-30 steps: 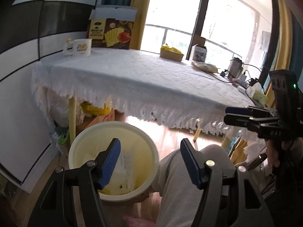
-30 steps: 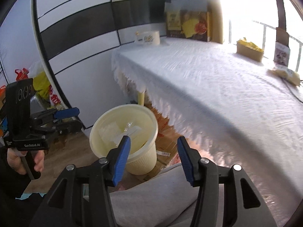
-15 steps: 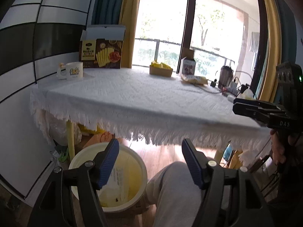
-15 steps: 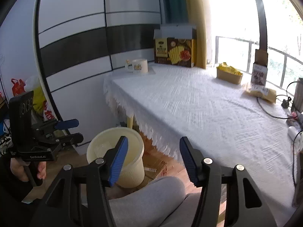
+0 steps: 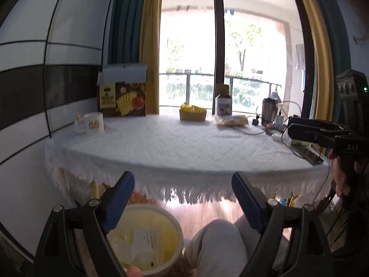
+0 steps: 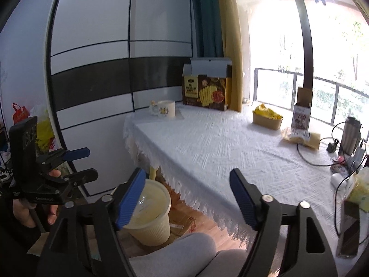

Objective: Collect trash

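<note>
In the left wrist view, the left gripper (image 5: 183, 198) with blue-padded black fingers is hanging with its jaws spread wide and nothing between them, pointing toward the table covered in a fringed white lace tablecloth (image 5: 184, 152). Below its left finger, the pale yellow ribbed plastic waste bin (image 5: 168, 230) is sitting on the wooden floor beside the person's grey-trousered knee (image 5: 214, 242), and crumpled clear and white wrapper trash (image 5: 144, 242) is lying inside it. At the right edge, the right gripper (image 5: 288, 129) is showing side-on over the table's corner; its jaws look nearly together there, though I cannot tell for sure. In the right wrist view, the right gripper (image 6: 188, 194) is standing with its jaws wide apart and holding nothing, and the waste bin (image 6: 152, 226) is sitting on the floor under its left finger, next to the table's edge. The left gripper (image 6: 88, 162) is showing at the left, fingers parted and bare. A brown cracker box with an open white lid (image 6: 206, 92) and a white printed mug (image 6: 165, 108) are standing at the table's far end.
</note>
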Demonstrator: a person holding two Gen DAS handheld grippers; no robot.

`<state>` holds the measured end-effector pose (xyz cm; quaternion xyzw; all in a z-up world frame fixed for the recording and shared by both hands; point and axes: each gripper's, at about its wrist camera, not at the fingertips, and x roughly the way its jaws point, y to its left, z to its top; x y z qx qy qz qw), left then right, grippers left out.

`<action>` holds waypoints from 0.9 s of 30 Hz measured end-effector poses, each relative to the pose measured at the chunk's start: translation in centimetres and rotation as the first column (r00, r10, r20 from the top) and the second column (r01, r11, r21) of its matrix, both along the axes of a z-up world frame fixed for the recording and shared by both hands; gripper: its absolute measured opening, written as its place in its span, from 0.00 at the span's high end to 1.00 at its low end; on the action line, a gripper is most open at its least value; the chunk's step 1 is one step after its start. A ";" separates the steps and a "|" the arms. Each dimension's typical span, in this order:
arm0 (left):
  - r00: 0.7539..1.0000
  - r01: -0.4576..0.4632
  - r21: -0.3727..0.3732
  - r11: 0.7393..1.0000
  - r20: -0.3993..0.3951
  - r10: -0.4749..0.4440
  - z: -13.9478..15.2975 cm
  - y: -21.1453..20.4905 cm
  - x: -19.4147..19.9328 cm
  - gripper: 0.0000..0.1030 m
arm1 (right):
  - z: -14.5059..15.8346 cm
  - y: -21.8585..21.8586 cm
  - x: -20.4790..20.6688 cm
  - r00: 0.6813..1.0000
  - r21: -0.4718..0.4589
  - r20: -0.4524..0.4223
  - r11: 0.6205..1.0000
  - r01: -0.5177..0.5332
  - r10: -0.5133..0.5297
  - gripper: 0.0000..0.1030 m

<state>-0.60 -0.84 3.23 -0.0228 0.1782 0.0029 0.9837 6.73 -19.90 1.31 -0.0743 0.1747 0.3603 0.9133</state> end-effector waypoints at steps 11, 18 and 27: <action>0.995 0.010 -0.037 0.999 0.097 -0.006 1.9 1.0 -2.0 0.02 | 2.8 0.2 -2.0 0.999 0.039 0.049 0.999 -0.022 0.021 0.03; 0.989 0.013 0.018 1.000 0.145 -0.015 2.3 0.7 -2.6 0.02 | 3.4 1.8 -2.4 0.997 0.029 0.058 0.998 -0.048 0.047 0.02; 0.990 -0.002 -0.005 1.000 0.141 0.003 1.7 1.5 -2.5 0.02 | 3.0 4.0 -1.8 0.997 0.028 0.057 0.998 -0.057 0.055 0.02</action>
